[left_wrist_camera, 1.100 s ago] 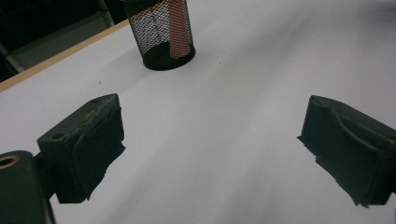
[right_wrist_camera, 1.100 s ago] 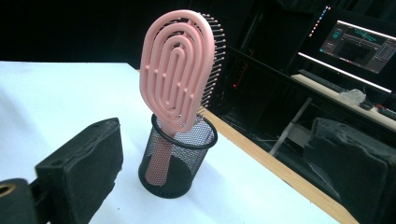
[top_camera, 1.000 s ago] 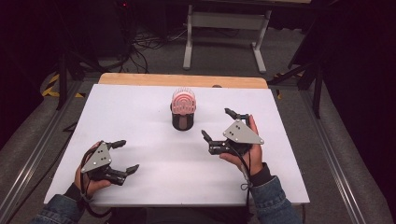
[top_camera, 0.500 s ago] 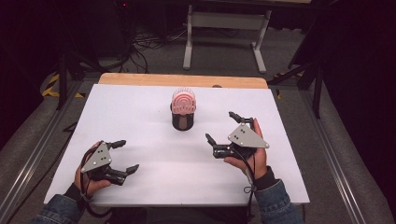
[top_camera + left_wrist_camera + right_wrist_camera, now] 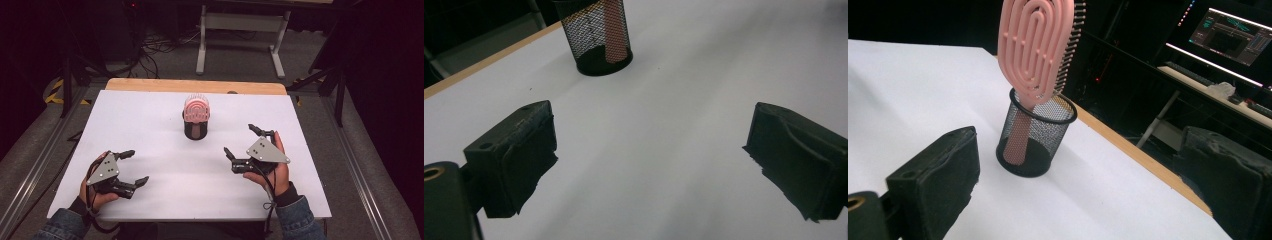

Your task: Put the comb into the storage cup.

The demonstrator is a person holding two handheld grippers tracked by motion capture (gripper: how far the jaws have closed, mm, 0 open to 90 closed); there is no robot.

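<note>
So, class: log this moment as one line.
left tongs: open, empty | right tongs: open, empty | pink hairbrush: upright in mesh cup | contact: none

The white table (image 5: 150, 125) has a bare wooden strip along its far edge — one black mesh cup (image 5: 195, 128) stands on it, near the middle toward the far side.

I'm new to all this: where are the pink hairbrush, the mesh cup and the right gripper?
pink hairbrush (image 5: 1035, 45), right gripper view, its head.
mesh cup (image 5: 1040, 137), right gripper view, its wall.
right gripper (image 5: 242, 143), high view, between its fingertips.
</note>
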